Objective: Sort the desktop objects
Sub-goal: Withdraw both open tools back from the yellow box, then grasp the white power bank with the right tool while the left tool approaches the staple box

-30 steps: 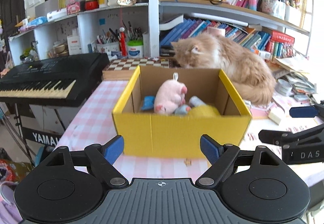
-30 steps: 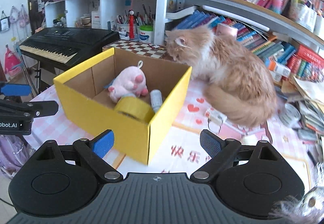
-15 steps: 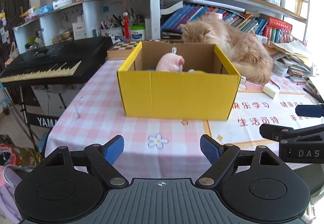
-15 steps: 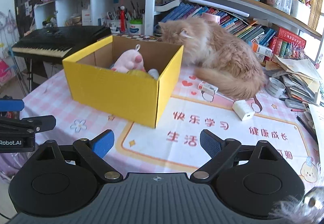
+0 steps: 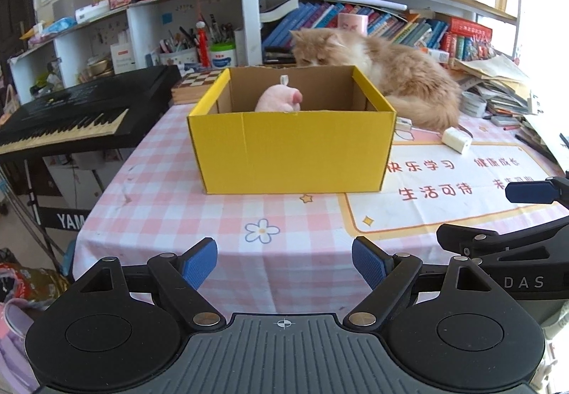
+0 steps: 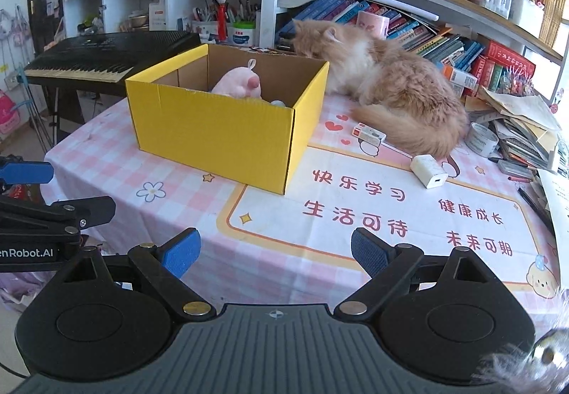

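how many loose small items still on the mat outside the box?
2, at least. A white charger lies on the mat by the cat's tail; a small flat packet lies between the yellow box and the cat. The cat may hide more.

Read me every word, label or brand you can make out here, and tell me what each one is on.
"快乐学习 生活可待 健康成长 未来可期": pink-bordered white desk mat.
"YAM", cut off: stand panel under the black keyboard.
"DAS": right gripper body.
"enRobot.AI", cut off: left gripper body.
Book spines and small white box: too small to read.
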A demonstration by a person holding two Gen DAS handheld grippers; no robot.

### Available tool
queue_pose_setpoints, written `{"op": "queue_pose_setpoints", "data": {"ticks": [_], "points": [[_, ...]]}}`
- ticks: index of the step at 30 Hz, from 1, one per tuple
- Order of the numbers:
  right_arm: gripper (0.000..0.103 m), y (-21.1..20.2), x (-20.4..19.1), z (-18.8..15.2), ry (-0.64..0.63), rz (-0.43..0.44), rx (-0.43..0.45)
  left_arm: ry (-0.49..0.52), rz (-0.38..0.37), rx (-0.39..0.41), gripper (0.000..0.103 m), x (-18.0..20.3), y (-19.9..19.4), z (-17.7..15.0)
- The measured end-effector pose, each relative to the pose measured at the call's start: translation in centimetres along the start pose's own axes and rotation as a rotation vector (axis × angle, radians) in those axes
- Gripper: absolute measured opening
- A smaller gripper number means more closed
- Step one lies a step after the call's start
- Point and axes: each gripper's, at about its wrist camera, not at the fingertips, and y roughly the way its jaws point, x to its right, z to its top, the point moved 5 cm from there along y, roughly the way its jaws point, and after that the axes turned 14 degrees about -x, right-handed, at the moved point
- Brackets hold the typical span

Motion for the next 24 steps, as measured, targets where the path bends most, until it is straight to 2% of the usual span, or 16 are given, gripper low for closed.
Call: {"op": "queue_pose_setpoints", "data": {"ticks": [14, 24], "points": [[0.092, -0.7, 1.7, -2.6, 0.107, -0.068, -0.048, 0.106, -0.091, -0.041, 0.086, 2.7, 0.7, -0.5], [0.091, -0.5, 3.1, -3.0, 0.154, -0.108, -0.072, 0.166, -0.129, -0.038, 0.086, 4.6, 1.6, 0.6]]}}
